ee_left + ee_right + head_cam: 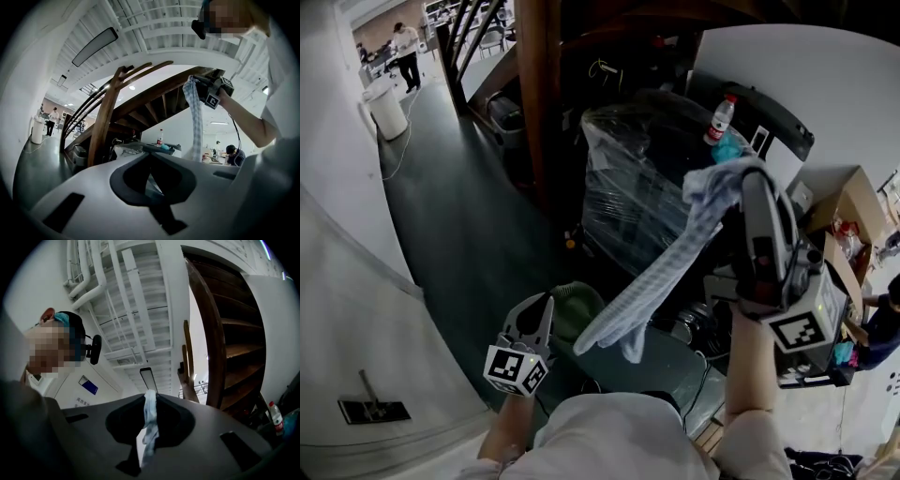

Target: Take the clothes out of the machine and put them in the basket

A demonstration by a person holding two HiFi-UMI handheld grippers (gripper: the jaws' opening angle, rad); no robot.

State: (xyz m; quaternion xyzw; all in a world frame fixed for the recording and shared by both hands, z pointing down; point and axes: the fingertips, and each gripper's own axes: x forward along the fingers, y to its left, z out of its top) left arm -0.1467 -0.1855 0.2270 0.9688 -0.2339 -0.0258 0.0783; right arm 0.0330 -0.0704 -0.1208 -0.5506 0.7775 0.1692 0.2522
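Here, one dark wooden staircase (539, 94) rises at the back. In front of it stands one black bulk wrapped in clear film (628, 187). One open cardboard box (844, 202) sits at the right and one white bin (386, 111) stands far off at the upper left. Two people are in the background, one standing (406, 52) near the bin and one seated (881, 323) at the right edge.

There is one checked blue-and-white cloth (675, 272), up in the air in front of the wrapped bulk. Its top is bunched in the right claw (742, 176) and the rest hangs down slantwise toward the left claw (546, 305). The right claw is pressed together, pinching the cloth between its tips. The left claw, lower down, has its tips together with nothing between them.

One small bottle (722, 119) with a red label stands on the wrapped bulk. Its print, like that on a blue wall sign (89, 385), is too small to read.
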